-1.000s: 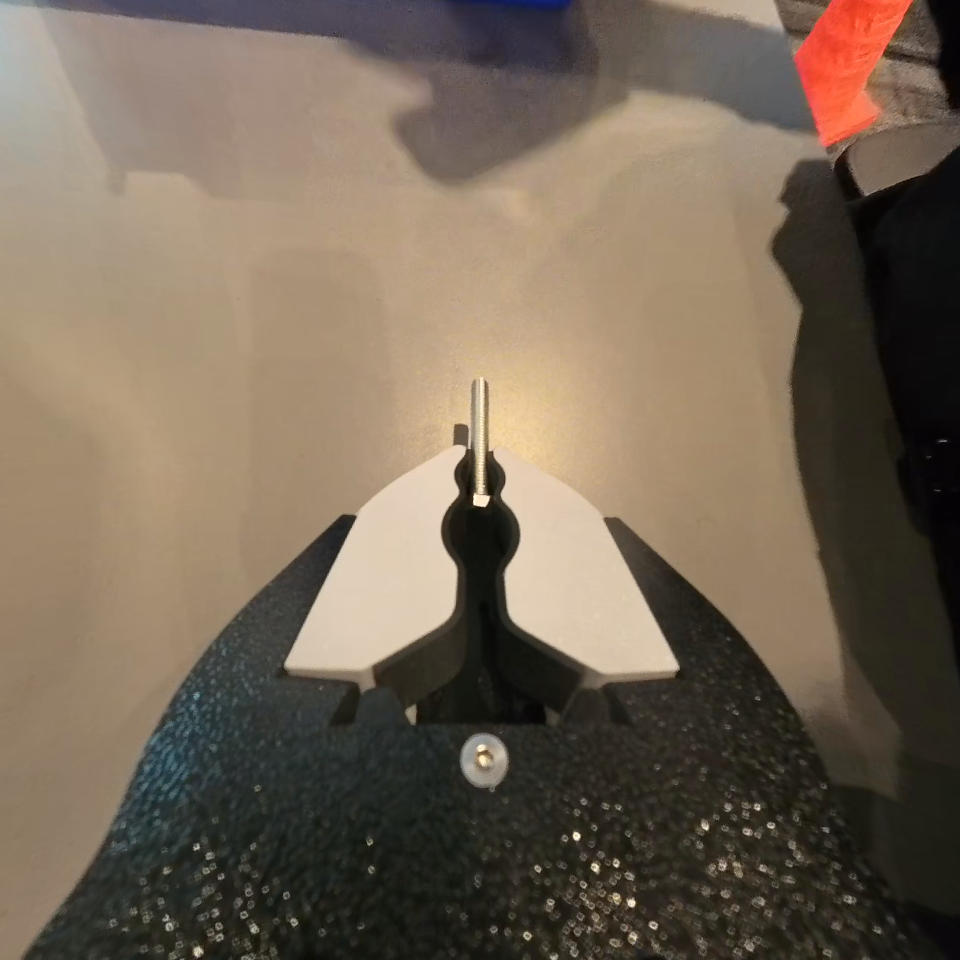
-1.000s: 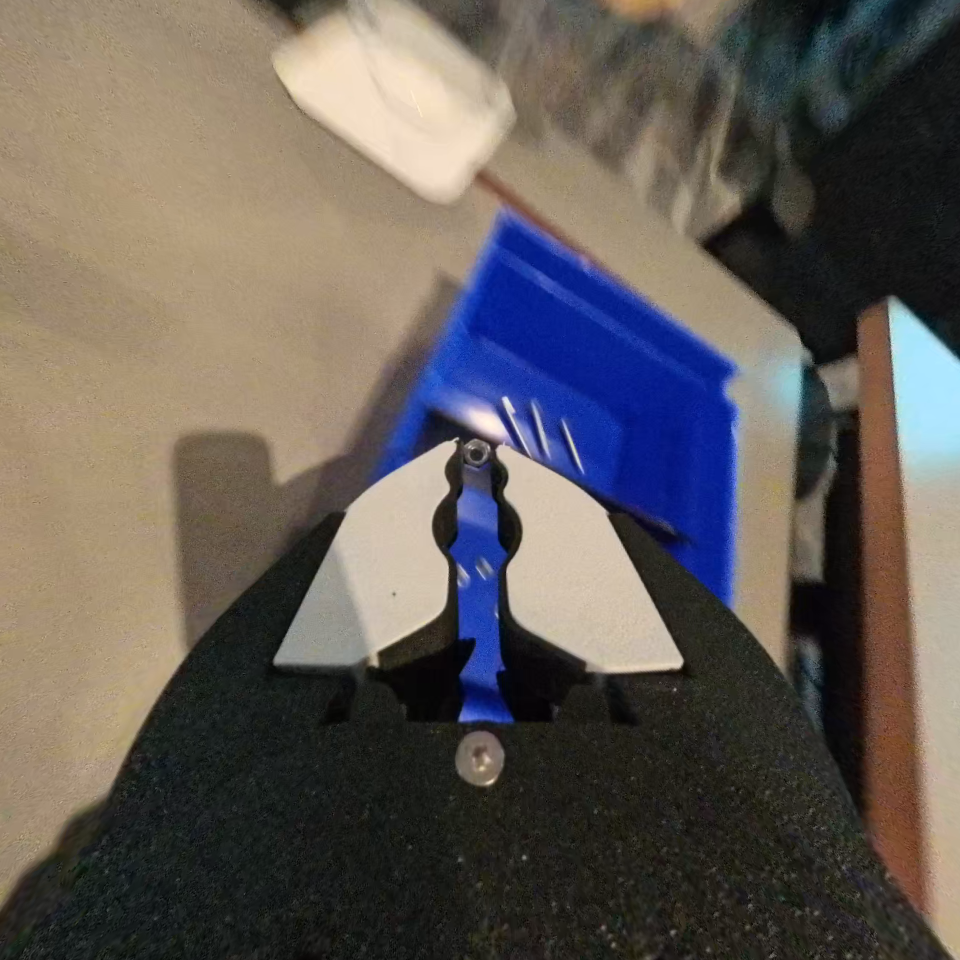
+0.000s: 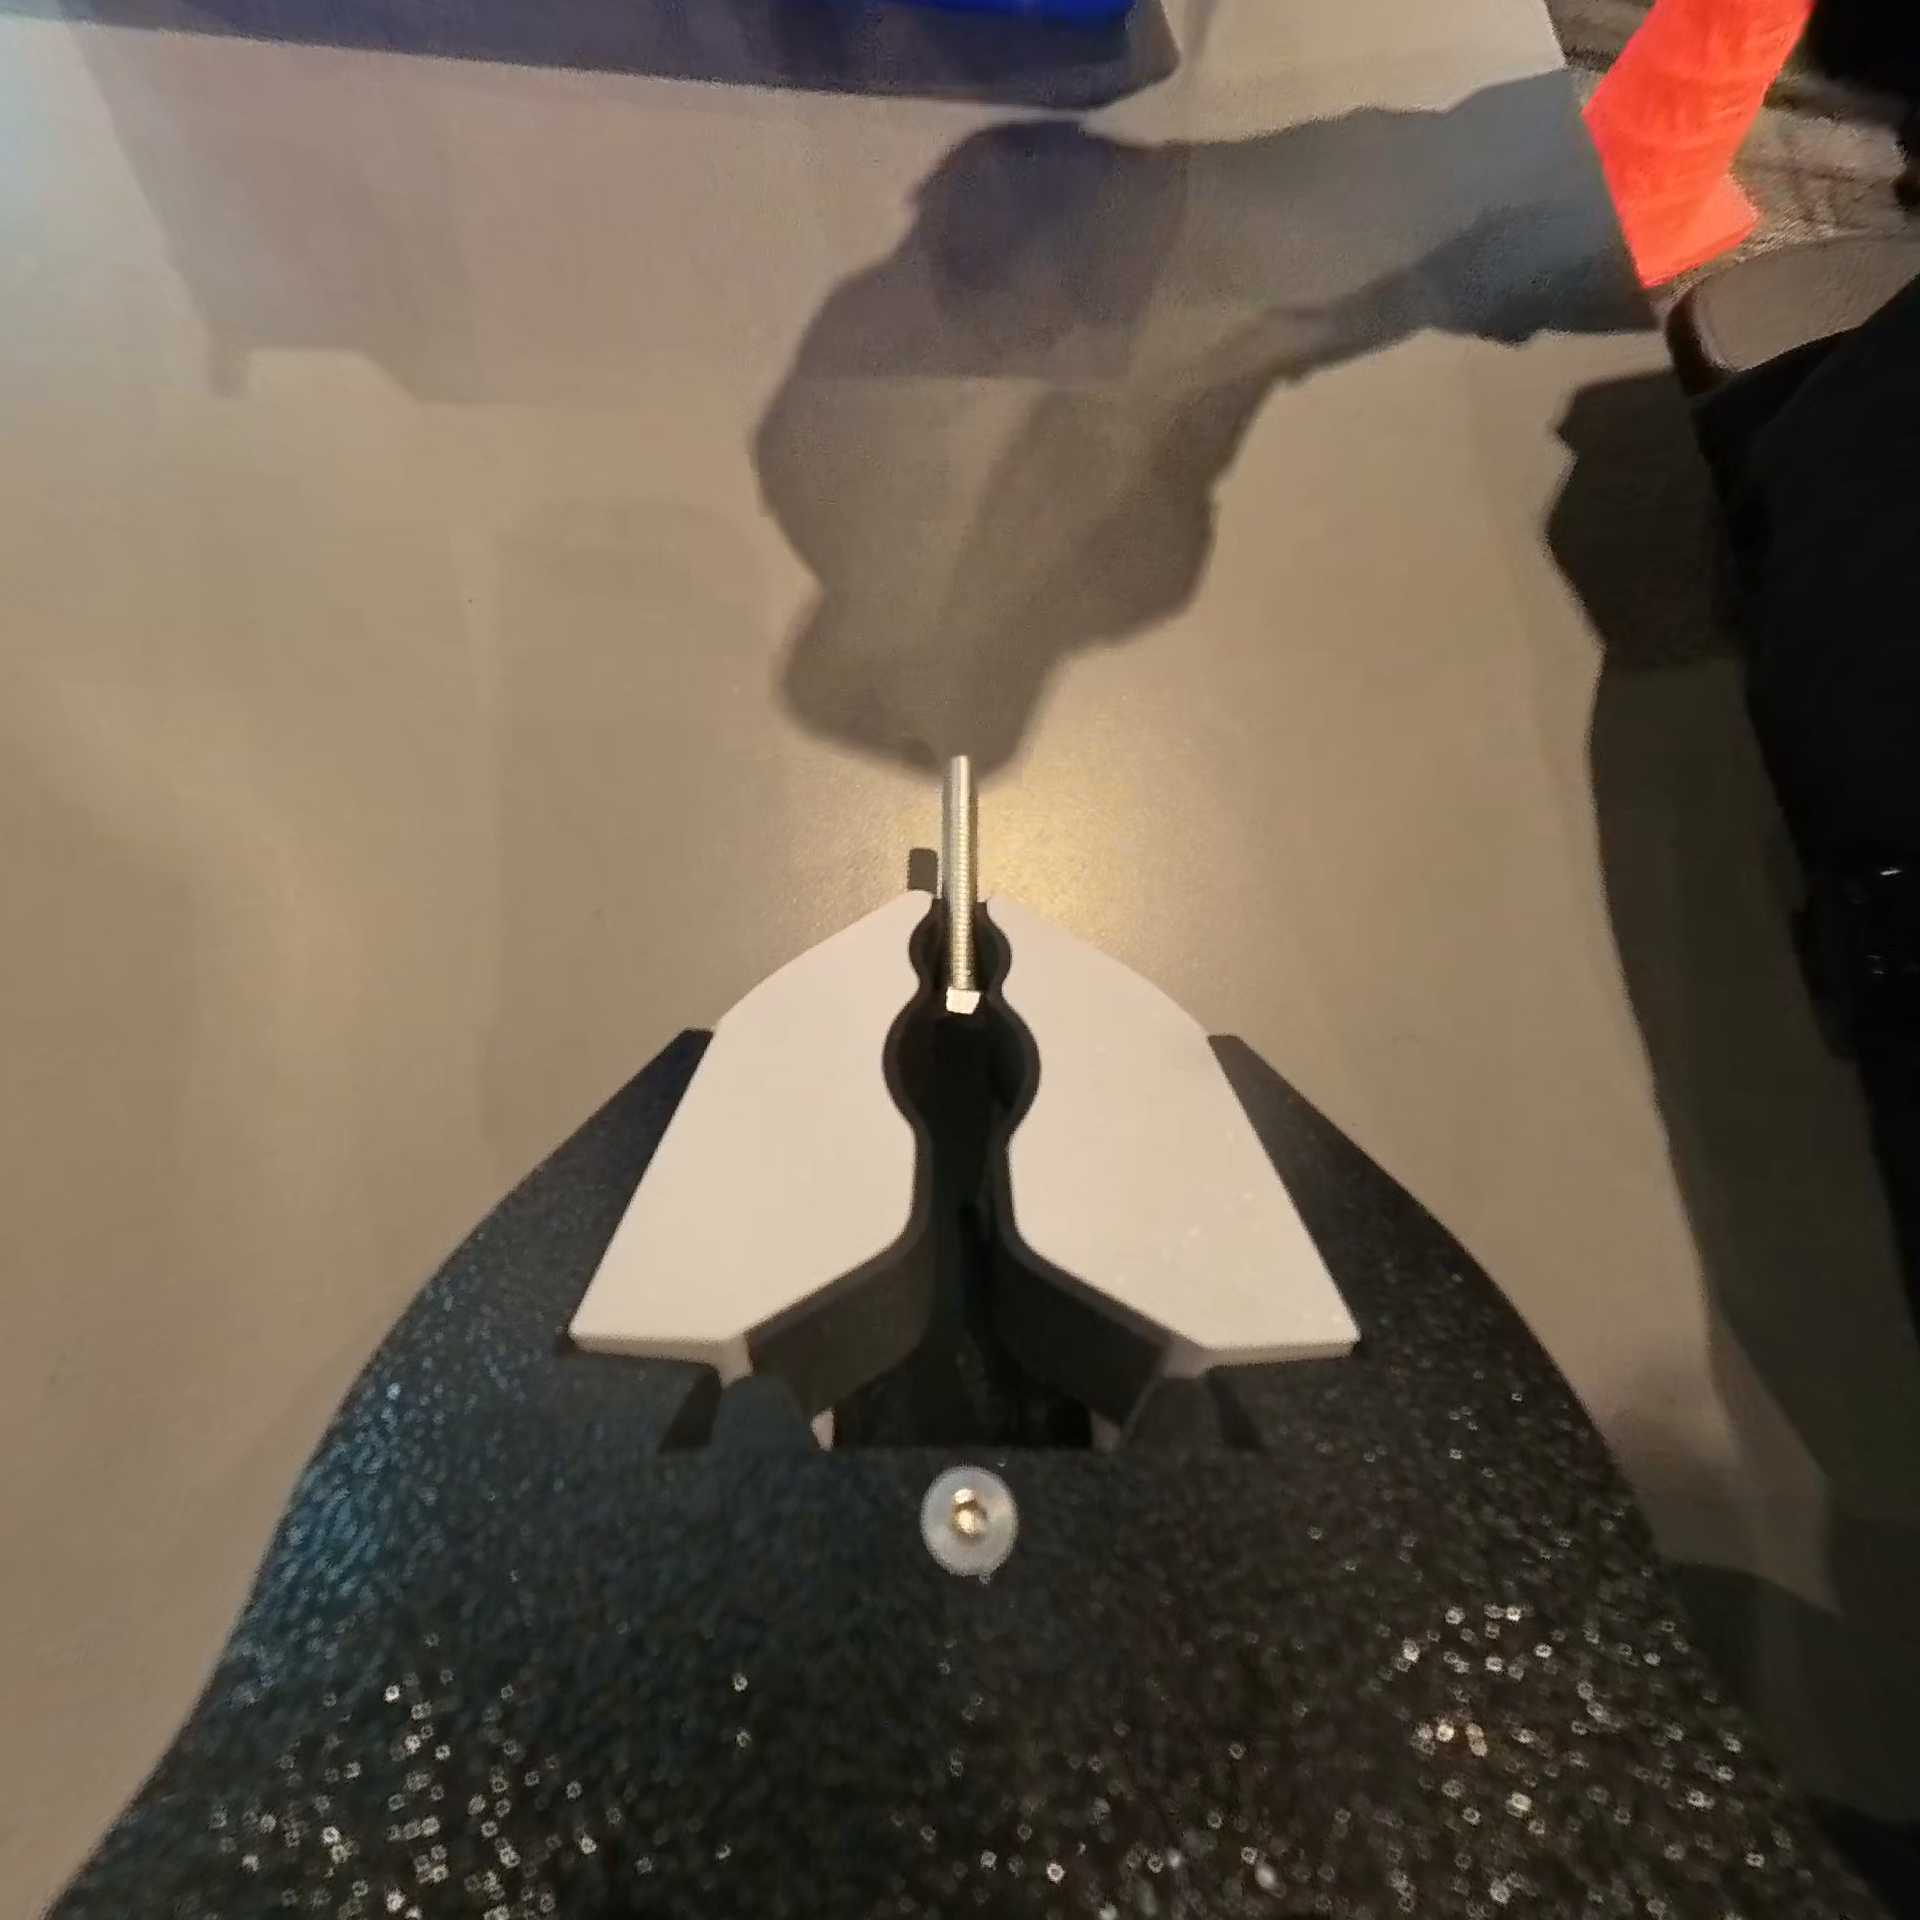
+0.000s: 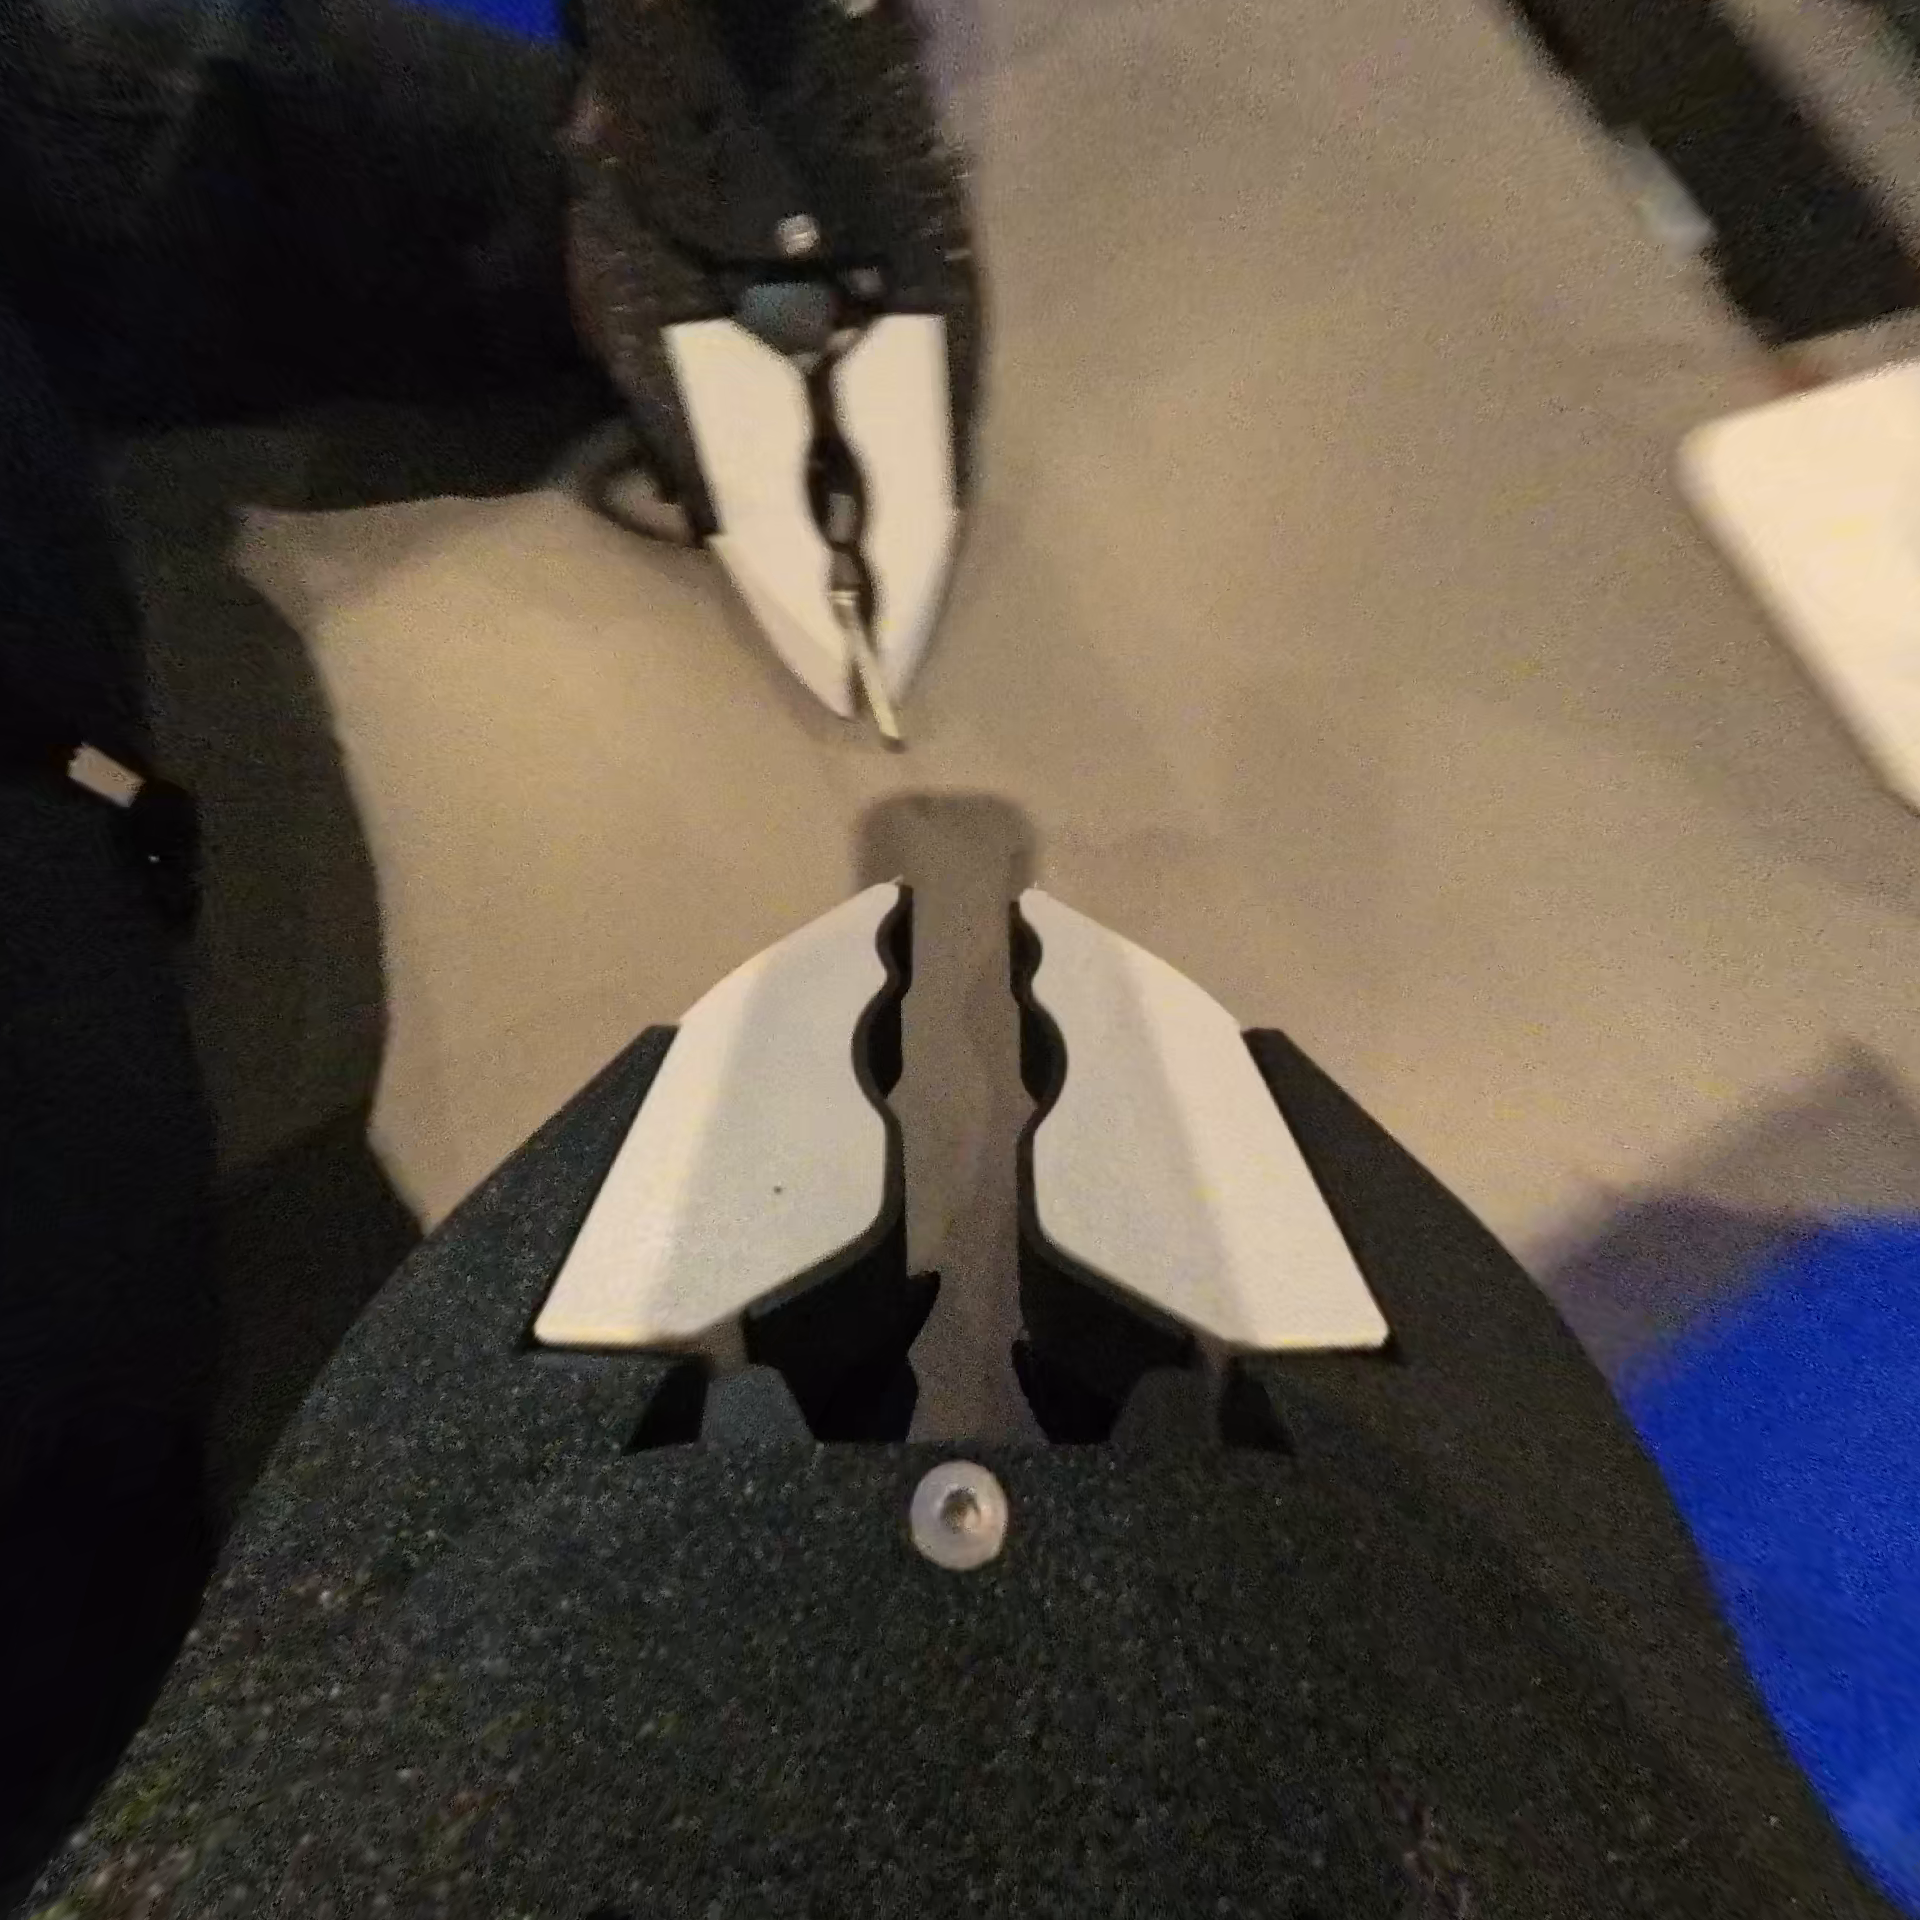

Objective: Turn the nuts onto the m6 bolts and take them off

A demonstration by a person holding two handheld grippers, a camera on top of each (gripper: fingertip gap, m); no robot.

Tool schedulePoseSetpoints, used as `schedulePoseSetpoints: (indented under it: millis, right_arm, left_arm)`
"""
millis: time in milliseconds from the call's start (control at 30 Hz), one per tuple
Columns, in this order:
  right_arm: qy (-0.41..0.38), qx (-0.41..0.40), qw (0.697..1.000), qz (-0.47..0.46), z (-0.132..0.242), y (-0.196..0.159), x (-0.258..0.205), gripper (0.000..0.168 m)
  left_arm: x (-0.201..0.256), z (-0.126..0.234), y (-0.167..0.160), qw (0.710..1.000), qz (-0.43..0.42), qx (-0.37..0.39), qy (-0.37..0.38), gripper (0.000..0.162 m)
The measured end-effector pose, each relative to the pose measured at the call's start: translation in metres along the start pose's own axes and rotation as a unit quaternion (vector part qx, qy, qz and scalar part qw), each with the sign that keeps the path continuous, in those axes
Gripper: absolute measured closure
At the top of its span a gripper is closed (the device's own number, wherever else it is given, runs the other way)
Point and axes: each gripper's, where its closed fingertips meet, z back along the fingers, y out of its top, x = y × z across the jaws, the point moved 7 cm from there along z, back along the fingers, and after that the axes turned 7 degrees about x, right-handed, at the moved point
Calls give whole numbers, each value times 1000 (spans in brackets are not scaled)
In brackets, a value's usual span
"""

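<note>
While the bolt (image 3: 957, 883) is clamped near its head between the fingertips of the left gripper (image 3: 954, 914), its threaded shank sticking out forward over the tabletop (image 3: 416, 727), the right gripper (image 4: 958, 894) is spread apart and nothing is seen between its fingers. No nut is made out in either view, so where it lies cannot be told; none is seen on the shank. In the right wrist view the left gripper (image 4: 871, 707) is seen opposite, close by, with the bolt (image 4: 873, 691) pointing down at a slant. A blue bin (image 4: 1818, 1455) is blurred at the lower right edge. If a nut is brought on crookedly against that slant, the thread may be crossed or the nut dropped. Because the bolt is held only by a narrow pinch, it may be twisted or pushed back once turning force is applied.
</note>
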Motion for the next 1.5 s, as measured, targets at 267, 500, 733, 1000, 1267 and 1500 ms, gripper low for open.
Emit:
schedulePoseSetpoints:
  millis: [267,500,733,1000,1267,1500]
  right_arm:
    - [100,52,994,-2,-83,-13,-10,151]
    - [102,21,994,36,-96,-10,-10,161]
    - [105,25,994,32,-94,-10,-10,162]
    - [6,43,999,5,-36,11,19,163]
    - [-358,-221,906,36,107,-11,141,163]
    - [-274,-390,878,-45,114,-97,237,162]
  left_arm:
    - [1,0,0,1000,-2,0,-2,157]
    - [2,0,-1,1000,-6,-1,-6,157]
    - [0,2,1,1000,8,11,-11,138]
    - [-11,25,10,990,48,134,20,90]
    - [-9,17,8,995,36,94,20,92]
    - [-10,18,8,994,43,100,17,94]
